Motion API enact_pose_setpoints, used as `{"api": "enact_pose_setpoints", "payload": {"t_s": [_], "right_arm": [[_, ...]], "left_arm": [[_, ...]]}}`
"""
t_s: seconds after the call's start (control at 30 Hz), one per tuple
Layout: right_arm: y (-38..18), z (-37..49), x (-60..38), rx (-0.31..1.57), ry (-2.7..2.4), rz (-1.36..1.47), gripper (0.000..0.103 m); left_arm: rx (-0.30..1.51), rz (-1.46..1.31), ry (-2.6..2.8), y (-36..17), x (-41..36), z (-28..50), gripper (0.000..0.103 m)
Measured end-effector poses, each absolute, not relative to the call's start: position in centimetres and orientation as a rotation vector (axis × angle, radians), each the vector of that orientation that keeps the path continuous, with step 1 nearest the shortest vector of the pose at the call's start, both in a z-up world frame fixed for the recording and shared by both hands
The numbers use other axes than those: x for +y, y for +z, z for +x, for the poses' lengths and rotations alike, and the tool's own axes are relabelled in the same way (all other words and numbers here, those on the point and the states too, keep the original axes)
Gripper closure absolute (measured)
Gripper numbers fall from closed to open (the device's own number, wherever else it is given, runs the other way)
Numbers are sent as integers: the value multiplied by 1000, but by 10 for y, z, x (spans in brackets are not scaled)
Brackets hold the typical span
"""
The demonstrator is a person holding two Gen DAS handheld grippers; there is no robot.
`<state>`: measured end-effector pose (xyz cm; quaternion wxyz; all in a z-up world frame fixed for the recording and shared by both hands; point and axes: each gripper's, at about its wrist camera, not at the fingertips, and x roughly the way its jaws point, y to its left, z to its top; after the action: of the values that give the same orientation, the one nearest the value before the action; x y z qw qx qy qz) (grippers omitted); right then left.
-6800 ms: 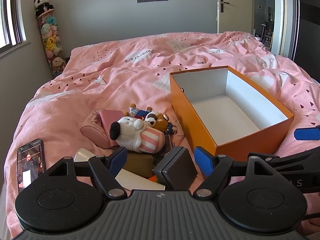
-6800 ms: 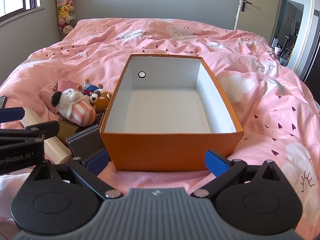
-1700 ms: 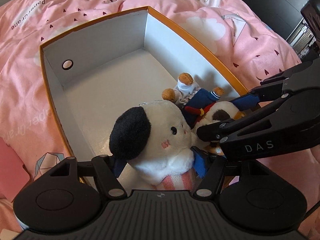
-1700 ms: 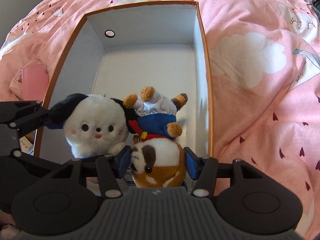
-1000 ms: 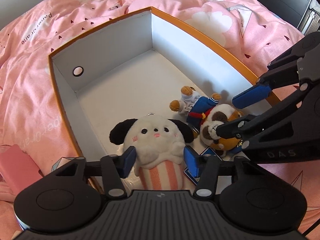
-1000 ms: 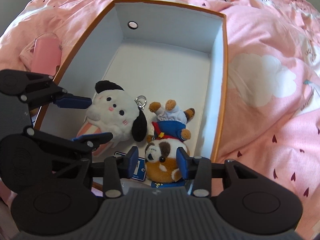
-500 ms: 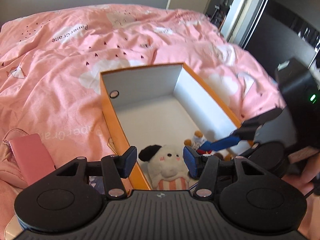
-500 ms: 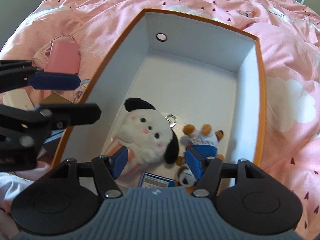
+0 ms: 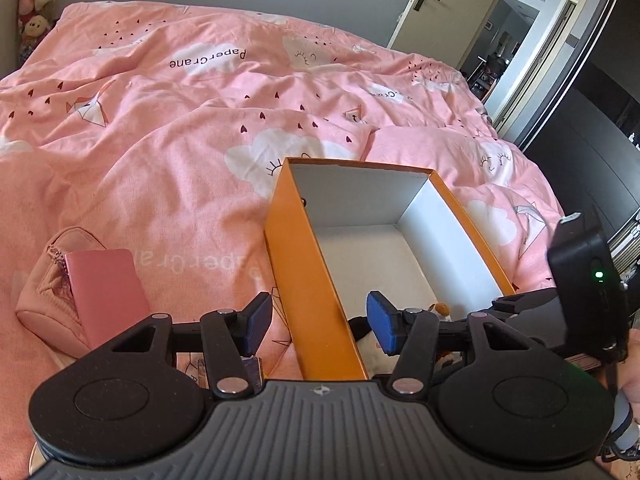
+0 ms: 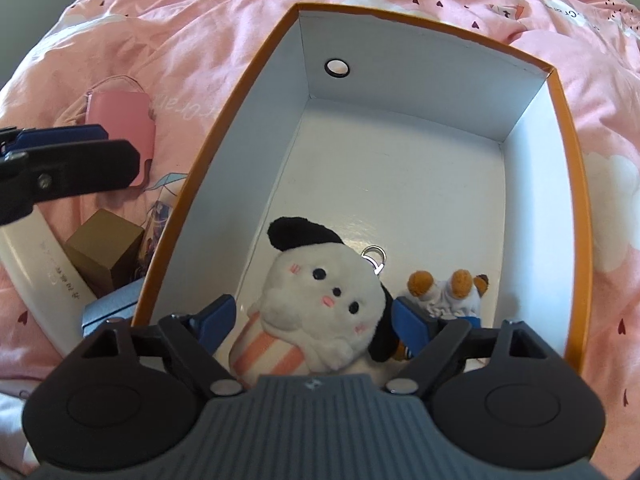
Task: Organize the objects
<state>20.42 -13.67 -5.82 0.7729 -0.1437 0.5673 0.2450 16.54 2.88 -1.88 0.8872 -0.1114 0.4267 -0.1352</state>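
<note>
The orange box point(image 10: 576, 208) is seen lying open on the pink bedspread point(image 9: 168, 184), and two plush toys are lodged at its near end: a white dog plush with black ears and a striped body point(image 10: 316, 304), and beside it, toward the right wall, a smaller brown bear plush in blue clothing point(image 10: 448, 288), feet up. The rest of the white floor of the box is bare. Outside the box, along its left wall, the things not yet put away are gathered: a pink pouch point(image 9: 106, 292), a brown box point(image 10: 102, 248), a white flat case point(image 10: 44, 272) and a grey-blue box point(image 10: 112, 310), the last two partly hidden. The right gripper point(image 10: 316, 320) is held above the near end of the box with its jaws spread wide on either side of the white plush, nothing being gripped. The left gripper point(image 9: 318, 320) is held low over the left wall of the box, its jaws likewise wide apart and empty, one pad outside the wall and one inside. The sorting is judged to be partly done. Several risks can be foreseen: the left wall could be caught by the inner pad if the left gripper is swung sideways toward the remaining items, and the light box shifted on the soft bedding; the white plush could be snagged and lifted out if the right jaws are closed; the stacked cases could be toppled by a careless grasp.
</note>
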Motion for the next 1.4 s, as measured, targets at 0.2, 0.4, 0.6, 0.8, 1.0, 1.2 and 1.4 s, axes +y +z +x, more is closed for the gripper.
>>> {"api": "enact_pose_setpoints", "payload": {"t_s": [0.2,0.4,0.6,0.8,1.0,1.2,1.4], "right_arm": [[-79,211,-130,1274,570,-384,25],[-71,213,-136,1293,684,-509,35],[-62,210,-131,1303,791,-738,37],[-72,212,-135,1315,751,-797,37],[-74,210,-141,1301,718,-724,34],[-60,204,-140,1255,715,-682,28],[-22,195,-143,1152,735,-578,25]], "left_arm": [[915,-238,-270,-27,30,169,41],[928,-240,-281,-30,27,173,41],[941,-245,-281,-32,27,176,41],[951,-234,-271,-34,30,176,41],[964,-195,-260,-32,34,172,40],[973,-127,-221,-21,48,167,36],[973,-102,-164,-8,73,160,35]]}}
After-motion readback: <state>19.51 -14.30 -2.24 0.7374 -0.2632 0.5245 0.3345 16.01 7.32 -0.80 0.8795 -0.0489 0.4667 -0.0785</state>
